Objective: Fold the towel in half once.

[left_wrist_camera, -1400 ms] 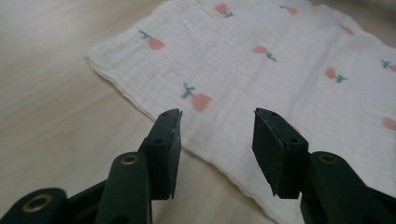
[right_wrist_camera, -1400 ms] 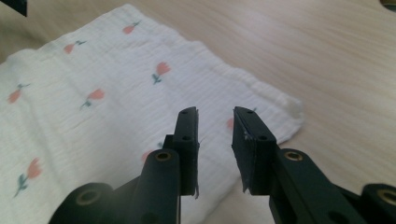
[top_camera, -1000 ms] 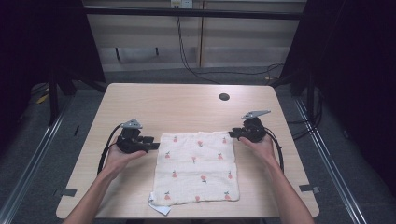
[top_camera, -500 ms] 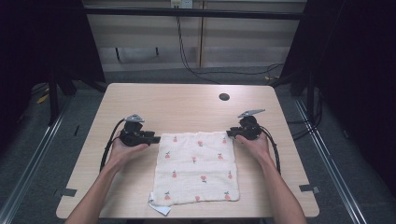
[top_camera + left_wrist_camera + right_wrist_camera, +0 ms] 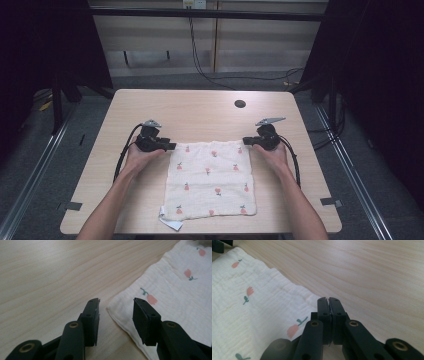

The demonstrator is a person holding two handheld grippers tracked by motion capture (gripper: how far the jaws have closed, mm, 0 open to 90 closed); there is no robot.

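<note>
My right gripper (image 5: 329, 301) has just pinched its corner of the cloth (image 5: 210, 180); next my left gripper (image 5: 116, 305), jaws spread, must pinch its own.

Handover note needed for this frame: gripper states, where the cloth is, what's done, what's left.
Right gripper: jaws have just closed, fingers pinched on the far right corner of the cloth.
Left gripper: open, fingers straddling the far left corner, not yet pressing it.
The cloth lies flat on the table, near edge close to the person, one near corner turned under.
Done: right corner gripped.
Left: likely close the left fingers, then lift or fold.
</note>
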